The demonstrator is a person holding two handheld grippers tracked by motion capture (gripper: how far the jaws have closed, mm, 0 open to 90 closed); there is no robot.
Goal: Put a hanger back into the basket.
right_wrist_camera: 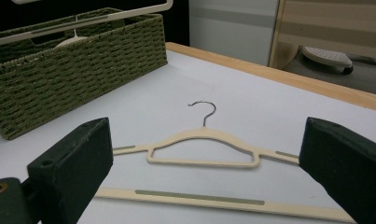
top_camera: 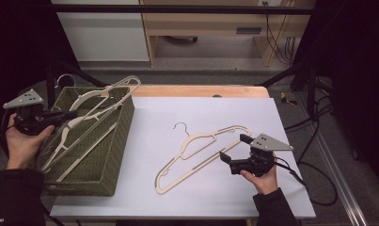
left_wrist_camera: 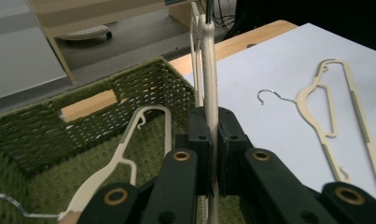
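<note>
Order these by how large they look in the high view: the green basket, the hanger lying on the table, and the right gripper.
1. Green basket, clearly the largest.
2. Hanger on the table, long but thin.
3. Right gripper, the smallest; its jaws stand open.

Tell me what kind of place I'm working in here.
Probably a lab or recording workstation, not a home: a white-topped table inside a black frame, loose cables on the floor, plain wooden furniture behind.

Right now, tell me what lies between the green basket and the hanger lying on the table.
Nothing: bare white table separates the basket from the hanger, as the high view shows.
</note>
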